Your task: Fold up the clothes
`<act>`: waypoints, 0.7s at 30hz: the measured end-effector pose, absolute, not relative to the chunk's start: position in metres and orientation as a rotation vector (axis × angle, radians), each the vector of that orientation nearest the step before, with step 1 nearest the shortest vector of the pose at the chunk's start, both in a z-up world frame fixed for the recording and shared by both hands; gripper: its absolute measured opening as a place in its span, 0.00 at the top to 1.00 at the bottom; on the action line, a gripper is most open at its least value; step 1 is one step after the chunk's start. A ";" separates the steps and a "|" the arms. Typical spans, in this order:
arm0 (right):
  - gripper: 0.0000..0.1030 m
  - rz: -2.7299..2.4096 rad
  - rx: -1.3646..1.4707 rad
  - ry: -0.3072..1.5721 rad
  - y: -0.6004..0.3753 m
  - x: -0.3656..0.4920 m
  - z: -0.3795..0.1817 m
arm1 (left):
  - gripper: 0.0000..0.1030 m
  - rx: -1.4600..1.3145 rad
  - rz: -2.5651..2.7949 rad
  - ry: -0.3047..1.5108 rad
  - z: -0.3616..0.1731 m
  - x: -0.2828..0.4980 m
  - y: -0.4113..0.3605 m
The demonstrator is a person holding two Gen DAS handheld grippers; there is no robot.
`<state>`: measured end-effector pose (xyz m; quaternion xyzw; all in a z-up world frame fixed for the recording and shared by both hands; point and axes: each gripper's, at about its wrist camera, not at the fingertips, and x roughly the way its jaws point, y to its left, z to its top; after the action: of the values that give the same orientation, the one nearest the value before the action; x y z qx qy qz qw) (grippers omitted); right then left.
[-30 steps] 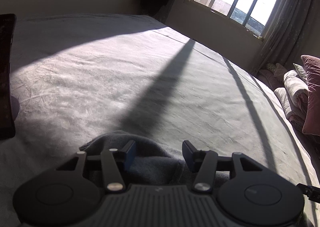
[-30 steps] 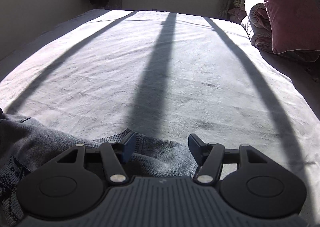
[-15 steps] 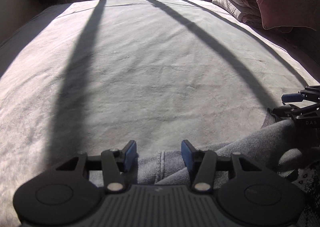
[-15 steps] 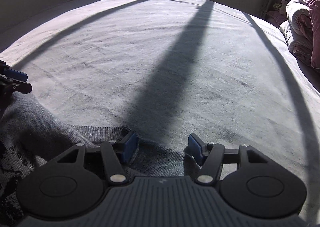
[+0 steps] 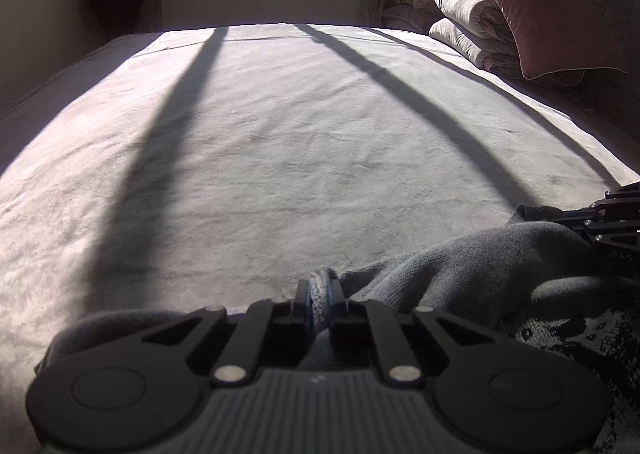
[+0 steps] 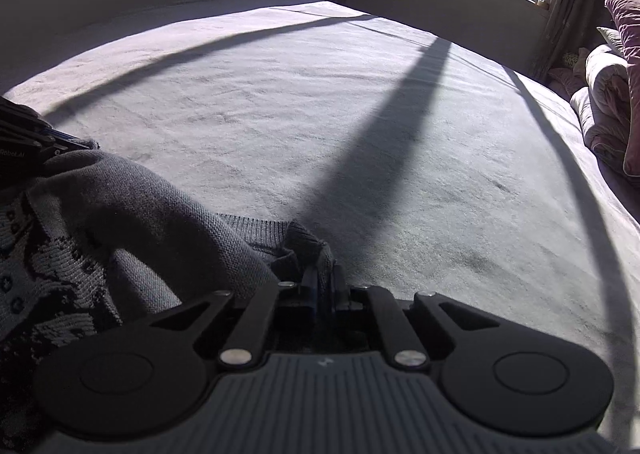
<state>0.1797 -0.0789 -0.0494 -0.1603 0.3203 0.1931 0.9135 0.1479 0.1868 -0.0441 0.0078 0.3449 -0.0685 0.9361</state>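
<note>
Pinching hard now: the left gripper (image 5: 319, 304) has its jaws closing on a rolled edge of the grey sweater (image 5: 472, 274), knit bunched up between the blue pads. Same story on the other hand, where the right gripper (image 6: 324, 286) is clenched on a ribbed corner of the sweater (image 6: 132, 205), fabric puckering out above the tips.

Outward from there, the sweater lies crumpled at the near edge of the bed (image 5: 280, 141), slumping from each grip toward the middle, running off at 3 o'clock in the left view and 9 o'clock in the right.

It looks a soft, fairly thick knit: light, limp, sure to sag between two holds, and stretchy enough to slip if only a thin edge is pinched. Ribbed hem or cuff corners look like the sensible holds, and that seems to be what both jaws have.

The left view catches the pillow (image 5: 540, 9) on stacked quilts (image 5: 468, 17) at 2 o'clock, plus the right gripper's tips at 3. The right view shows the patterned knit panel at 8 o'clock far better, with the left gripper's tips at 9 o'clock.
</note>
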 end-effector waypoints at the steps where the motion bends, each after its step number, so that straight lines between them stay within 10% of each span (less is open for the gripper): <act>1: 0.94 0.370 -0.324 0.640 -0.083 0.180 -0.046 | 0.93 0.011 -0.119 0.679 -0.041 0.148 0.186; 21: 0.95 -0.021 -0.337 0.464 -0.128 0.272 -0.039 | 0.93 0.003 0.105 0.468 -0.043 0.259 0.120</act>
<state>0.2718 -0.1281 -0.0395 -0.1661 0.2287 -0.0102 0.9592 0.2587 0.1196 -0.0434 0.0014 0.2319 0.0519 0.9713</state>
